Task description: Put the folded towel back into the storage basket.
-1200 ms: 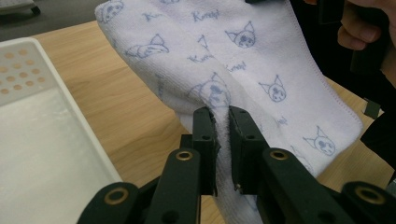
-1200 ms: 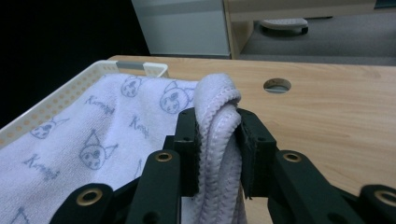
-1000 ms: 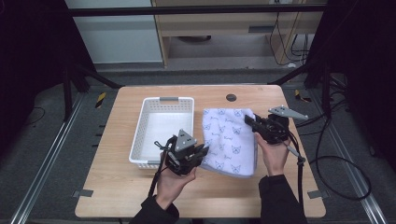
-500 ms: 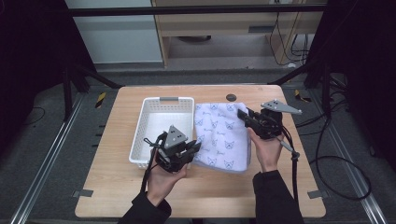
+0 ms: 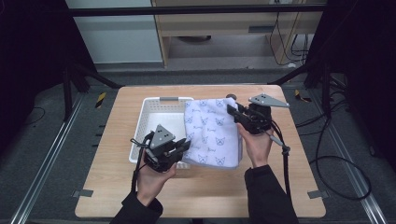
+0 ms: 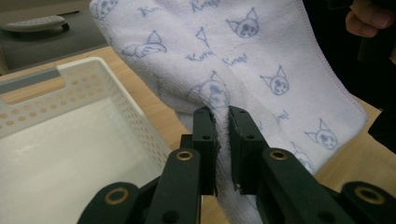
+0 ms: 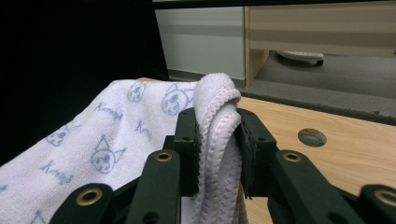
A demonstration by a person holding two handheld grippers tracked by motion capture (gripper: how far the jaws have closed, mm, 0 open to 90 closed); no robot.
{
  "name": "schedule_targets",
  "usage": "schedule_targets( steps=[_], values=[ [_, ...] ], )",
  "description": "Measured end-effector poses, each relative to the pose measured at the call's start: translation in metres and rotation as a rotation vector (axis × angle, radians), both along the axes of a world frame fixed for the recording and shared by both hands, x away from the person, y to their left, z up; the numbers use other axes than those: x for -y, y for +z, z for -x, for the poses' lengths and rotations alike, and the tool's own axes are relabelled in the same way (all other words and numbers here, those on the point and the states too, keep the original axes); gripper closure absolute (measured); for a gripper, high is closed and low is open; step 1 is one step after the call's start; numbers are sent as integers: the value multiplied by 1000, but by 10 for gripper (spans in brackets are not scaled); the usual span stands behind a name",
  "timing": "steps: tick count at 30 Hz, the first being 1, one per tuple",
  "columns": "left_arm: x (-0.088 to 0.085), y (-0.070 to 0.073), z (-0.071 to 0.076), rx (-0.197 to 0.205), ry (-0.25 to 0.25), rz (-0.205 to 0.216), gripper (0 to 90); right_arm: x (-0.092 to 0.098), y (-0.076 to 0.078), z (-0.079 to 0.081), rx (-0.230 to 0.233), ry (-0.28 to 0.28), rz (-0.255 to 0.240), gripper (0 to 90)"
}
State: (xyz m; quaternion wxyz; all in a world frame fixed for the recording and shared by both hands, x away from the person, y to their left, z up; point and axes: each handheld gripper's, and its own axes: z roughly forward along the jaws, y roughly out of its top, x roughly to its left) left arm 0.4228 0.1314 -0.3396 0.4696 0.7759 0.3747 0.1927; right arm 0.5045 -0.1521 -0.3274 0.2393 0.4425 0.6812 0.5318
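In right gripper view, claw [image 7: 218, 140] pinches towel [image 7: 116, 130].

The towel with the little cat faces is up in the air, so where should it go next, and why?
Probably a little further sideways, until it hangs over the white basket, then down. Both tongs, left and right, are shut on the towel, which is lifted off the table and already overlaps the basket's near edge. The basket looks empty, so it seems the likely place for it.
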Motion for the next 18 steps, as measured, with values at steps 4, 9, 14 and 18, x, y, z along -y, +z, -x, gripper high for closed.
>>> schedule_targets(
  steps=[4,9,14,18],
  values=[
    [-11,0,-1,-1,14,4,815,-12,1,-5,-3,14,-3,718],
    [-22,-2,-1,-1,31,21,815,-24,2,-8,-3,23,5,718],
    [-35,-9,-3,-7,53,42,815,-37,4,-12,2,28,13,717],
    [-46,-7,-4,5,77,47,816,-49,4,-15,9,32,17,717]
  ],
)
